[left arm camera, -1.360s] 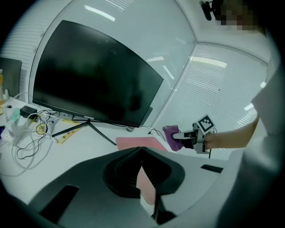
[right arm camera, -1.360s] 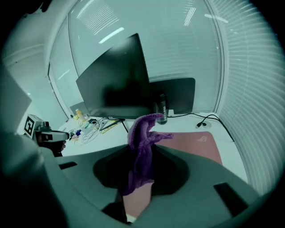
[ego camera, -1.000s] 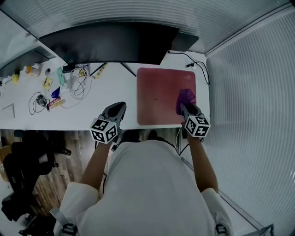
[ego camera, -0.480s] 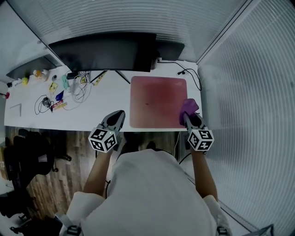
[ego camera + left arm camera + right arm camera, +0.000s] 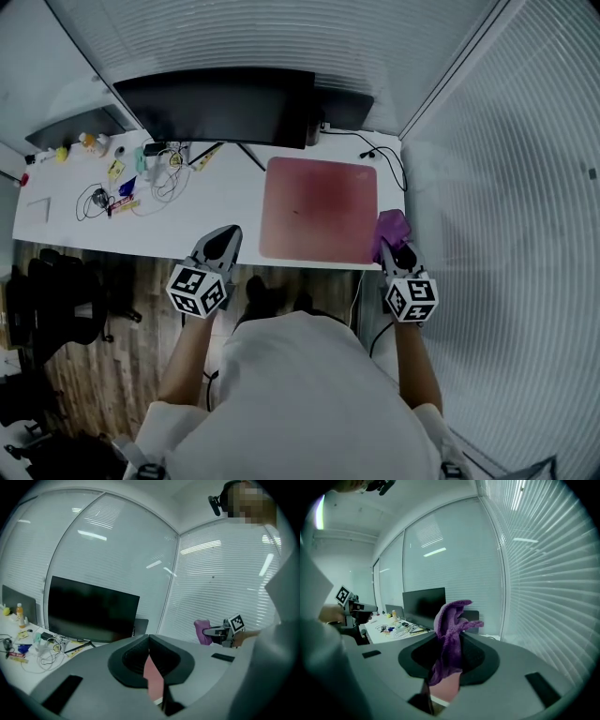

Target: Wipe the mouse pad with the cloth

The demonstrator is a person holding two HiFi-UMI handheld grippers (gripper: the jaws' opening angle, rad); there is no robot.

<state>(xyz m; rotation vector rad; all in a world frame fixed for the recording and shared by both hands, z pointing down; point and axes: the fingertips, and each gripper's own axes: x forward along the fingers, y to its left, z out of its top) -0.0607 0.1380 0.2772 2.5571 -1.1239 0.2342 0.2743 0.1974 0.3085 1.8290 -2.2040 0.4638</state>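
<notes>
The right gripper (image 5: 393, 246) has drawn the purple cloth (image 5: 391, 225) off the mouse pad (image 5: 319, 208), right of frame centre; its jaws clamp the bunched middle; soft, light, floppy stuff; left gripper (image 5: 218, 246) jaws together, empty, over the worktop (image 5: 225, 202) edge.

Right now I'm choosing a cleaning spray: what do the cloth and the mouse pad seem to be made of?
The cloth looks like soft purple microfibre or knit, matte: fuzzy surface, crumpled in folds. The mouse pad is a thin, flat, dull pinkish-red sheet, perhaps fabric-topped or leatherette; no glare, texture too small to tell.
</notes>
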